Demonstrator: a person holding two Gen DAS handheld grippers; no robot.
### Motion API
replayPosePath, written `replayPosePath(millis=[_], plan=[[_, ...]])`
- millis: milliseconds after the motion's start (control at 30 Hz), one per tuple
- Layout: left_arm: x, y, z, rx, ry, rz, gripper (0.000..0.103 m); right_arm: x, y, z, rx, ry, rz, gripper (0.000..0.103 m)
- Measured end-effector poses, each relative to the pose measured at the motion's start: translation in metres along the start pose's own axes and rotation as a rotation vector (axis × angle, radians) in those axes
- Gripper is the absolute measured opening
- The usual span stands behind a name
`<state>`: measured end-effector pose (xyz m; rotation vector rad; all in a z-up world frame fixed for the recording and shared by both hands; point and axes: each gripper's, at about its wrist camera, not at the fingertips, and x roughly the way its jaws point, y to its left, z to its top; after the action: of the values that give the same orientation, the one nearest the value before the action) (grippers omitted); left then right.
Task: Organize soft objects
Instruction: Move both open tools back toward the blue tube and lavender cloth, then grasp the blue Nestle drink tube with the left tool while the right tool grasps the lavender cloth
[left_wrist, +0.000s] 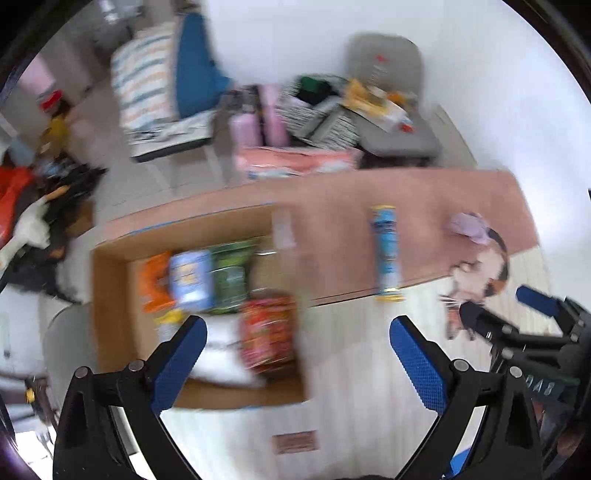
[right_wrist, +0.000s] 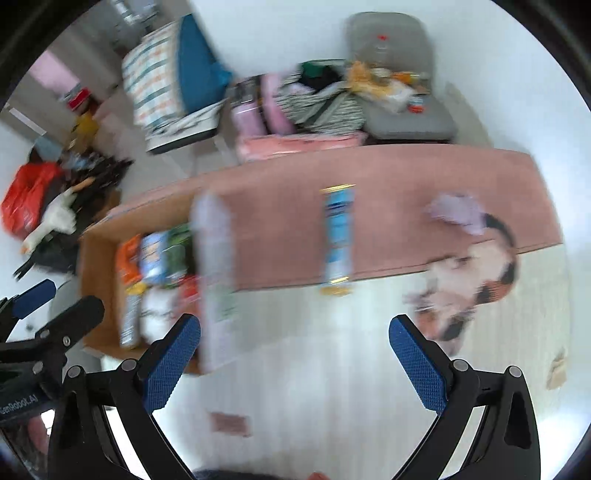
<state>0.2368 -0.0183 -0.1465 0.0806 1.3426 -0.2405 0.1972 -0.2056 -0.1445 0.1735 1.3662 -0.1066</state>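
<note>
A cardboard box (left_wrist: 110, 295) on the floor holds several soft snack packs: orange, blue, green and a red one (left_wrist: 267, 332), plus a white pack. It also shows in the right wrist view (right_wrist: 96, 280). A blue tube pack (left_wrist: 386, 251) lies on the pink mat (left_wrist: 332, 229), also in the right wrist view (right_wrist: 338, 236). A lilac soft item (left_wrist: 469, 225) lies at the mat's right end. My left gripper (left_wrist: 297, 354) is open and empty above the box's near edge. My right gripper (right_wrist: 293, 354) is open and empty over the floor.
A cat-print cushion (right_wrist: 472, 280) lies on the floor at the right. Grey chair (left_wrist: 388, 96), striped basket, pink bags and a striped pillow stand behind the mat. A clothes pile (left_wrist: 37, 221) lies at the left. A small brown tag (left_wrist: 295, 441) lies on the floor.
</note>
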Motion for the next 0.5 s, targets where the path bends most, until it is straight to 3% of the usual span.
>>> replayPosePath(millis=[100,200,333,500], plan=[[0.042,-0.044,0.029,0.025,0.061,-0.029,0.102,0.019,-0.061,0.028,0.019,0.017,-0.092,0.103],[0.094,-0.080,0.052,0.036,0.135,-0.015,0.102,0.058,-0.114,0.065,-0.043,0.076,-0.207,0.103],[0.160,-0.108,0.066,0.013,0.234,0.012,0.102,0.121,-0.153,0.102,-0.188,0.171,-0.337,0.103],[0.212,-0.124,0.069,-0.012,0.309,0.048,0.101,0.189,-0.171,0.128,-0.346,0.252,-0.411,0.103]])
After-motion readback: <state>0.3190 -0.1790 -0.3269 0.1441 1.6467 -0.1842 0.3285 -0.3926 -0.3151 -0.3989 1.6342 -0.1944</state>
